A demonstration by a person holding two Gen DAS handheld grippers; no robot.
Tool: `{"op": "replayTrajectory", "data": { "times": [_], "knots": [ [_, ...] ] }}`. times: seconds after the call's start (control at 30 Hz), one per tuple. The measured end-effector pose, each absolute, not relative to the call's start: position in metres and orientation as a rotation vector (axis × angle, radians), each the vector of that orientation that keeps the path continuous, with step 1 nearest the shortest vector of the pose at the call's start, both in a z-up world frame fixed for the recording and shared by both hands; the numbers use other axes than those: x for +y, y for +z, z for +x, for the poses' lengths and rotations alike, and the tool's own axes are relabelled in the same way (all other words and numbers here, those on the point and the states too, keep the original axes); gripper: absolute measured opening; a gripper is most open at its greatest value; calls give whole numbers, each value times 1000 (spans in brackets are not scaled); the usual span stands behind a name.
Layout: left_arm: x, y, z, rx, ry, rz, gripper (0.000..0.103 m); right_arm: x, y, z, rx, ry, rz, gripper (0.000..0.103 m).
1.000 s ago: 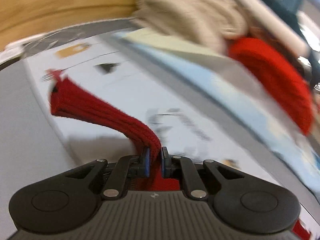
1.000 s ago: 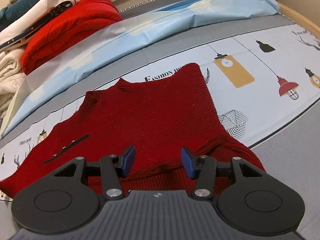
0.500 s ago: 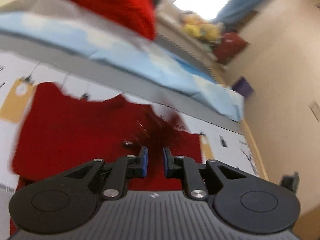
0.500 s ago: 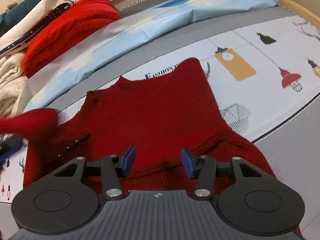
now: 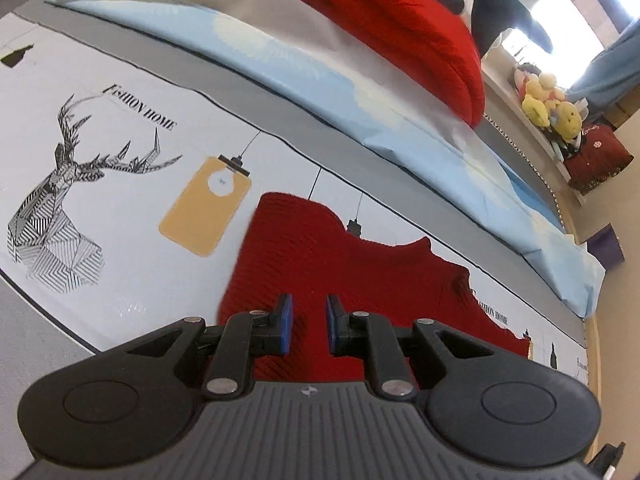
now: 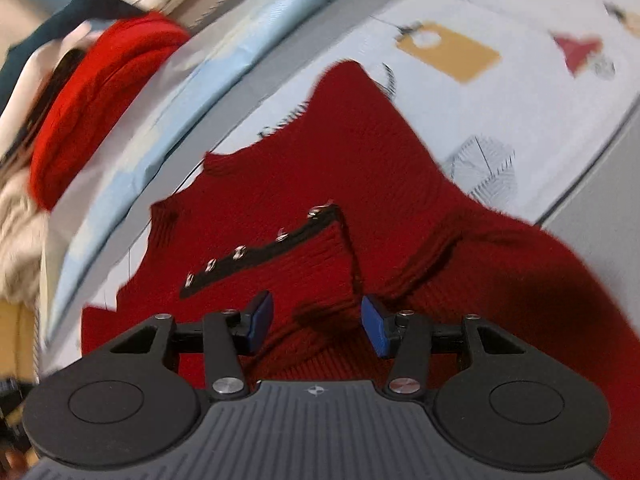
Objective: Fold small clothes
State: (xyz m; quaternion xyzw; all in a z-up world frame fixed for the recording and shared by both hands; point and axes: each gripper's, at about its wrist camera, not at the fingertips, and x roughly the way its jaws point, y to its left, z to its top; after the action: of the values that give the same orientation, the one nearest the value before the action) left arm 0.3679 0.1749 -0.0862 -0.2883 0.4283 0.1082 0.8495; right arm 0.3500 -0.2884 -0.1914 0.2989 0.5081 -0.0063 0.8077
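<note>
A home bedroom: printed bedsheet (image 5: 120, 208), stacked clothes (image 5: 384, 20), plush toys (image 5: 552, 108).

A printed bedsheet (image 5: 132, 216) with deer and lamp drawings is spread out, a pale blue sheet (image 5: 360, 92) is laid along its far side, and plush toys (image 5: 548, 104) are shelved far right.

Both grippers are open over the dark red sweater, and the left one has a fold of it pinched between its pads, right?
Not quite. The left gripper holds nothing: the left wrist view shows its jaws apart, with the sweater lying flat on the sheet beyond them. The rest stands: the right gripper is open over the sweater too.
</note>
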Motion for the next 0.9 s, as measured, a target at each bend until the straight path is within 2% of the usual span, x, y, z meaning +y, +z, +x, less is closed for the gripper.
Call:
{"op": "replayTrajectory", "data": {
  "times": [0.1, 0.13, 0.2, 0.23, 0.27, 0.37, 0.53, 0.6, 0.73, 0.8, 0.9],
  "knots": [
    [163, -80, 360, 901, 205, -591, 18, -293, -202, 354, 1096, -50, 698, 43],
    [161, -78, 359, 901, 201, -587, 18, -294, -203, 356, 1087, -52, 704, 38],
    [160, -77, 359, 903, 196, -580, 18, -294, -201, 358, 1064, -53, 695, 16],
    [160, -77, 360, 904, 195, -578, 18, -294, -200, 358, 1052, -57, 686, 11],
    [160, -77, 360, 905, 194, -576, 18, -293, -198, 359, 1040, -55, 680, 10],
    [162, -76, 362, 900, 197, -576, 18, -287, -175, 358, 938, -2, 643, 9],
    [162, -81, 363, 919, 185, -576, 18, -286, -106, 339, 533, 60, 517, 9],
    [160, -89, 365, 955, 169, -583, 18, -301, -113, 346, 585, -19, 552, 9],
    [154, -108, 369, 1034, 163, -563, 18, -327, -168, 369, 947, -181, 618, 13],
    [157, -120, 368, 1061, 178, -575, 18, -331, -170, 366, 943, -236, 644, 14],
    [164, -138, 365, 1093, 217, -579, 17, -317, -153, 368, 869, -125, 578, 24]
  ]
}}
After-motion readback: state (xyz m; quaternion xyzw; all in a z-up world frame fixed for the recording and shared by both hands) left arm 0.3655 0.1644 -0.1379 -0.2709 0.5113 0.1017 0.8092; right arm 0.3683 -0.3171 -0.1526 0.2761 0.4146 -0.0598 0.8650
